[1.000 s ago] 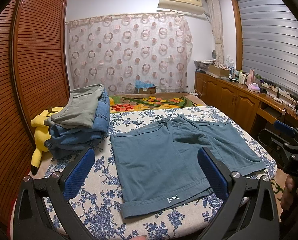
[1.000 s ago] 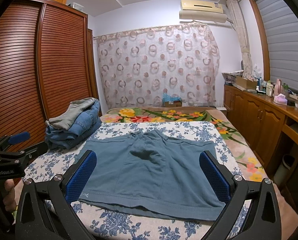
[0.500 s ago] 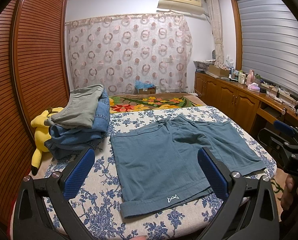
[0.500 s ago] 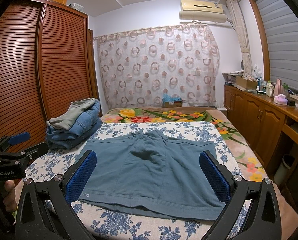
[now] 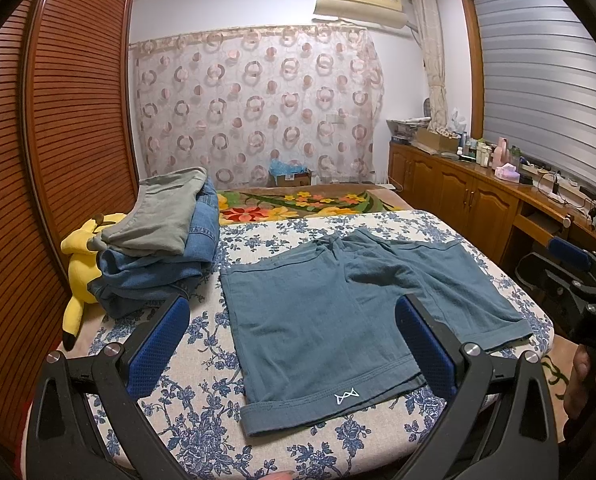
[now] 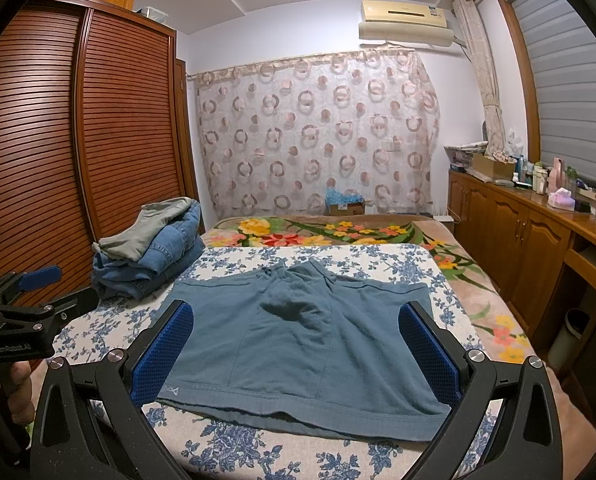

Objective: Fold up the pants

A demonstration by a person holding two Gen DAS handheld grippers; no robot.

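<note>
A pair of teal shorts point(image 5: 337, 312) lies spread flat on the floral bedspread, waistband far, leg hems near; it also shows in the right wrist view point(image 6: 298, 336). A small white logo sits on its near left hem. My left gripper point(image 5: 292, 344) is open and empty, held above the near bed edge over the left leg. My right gripper point(image 6: 296, 348) is open and empty, above the near hem of the right leg. Each gripper shows at the edge of the other's view: the right one point(image 5: 577, 276) and the left one point(image 6: 22, 300).
A stack of folded jeans and grey pants point(image 5: 162, 240) lies at the bed's far left, beside a yellow plush toy point(image 5: 82, 264). A slatted wardrobe point(image 6: 58, 160) stands left. Wooden cabinets point(image 6: 517, 240) with bottles line the right. A flowered blanket point(image 5: 305, 204) covers the far bed.
</note>
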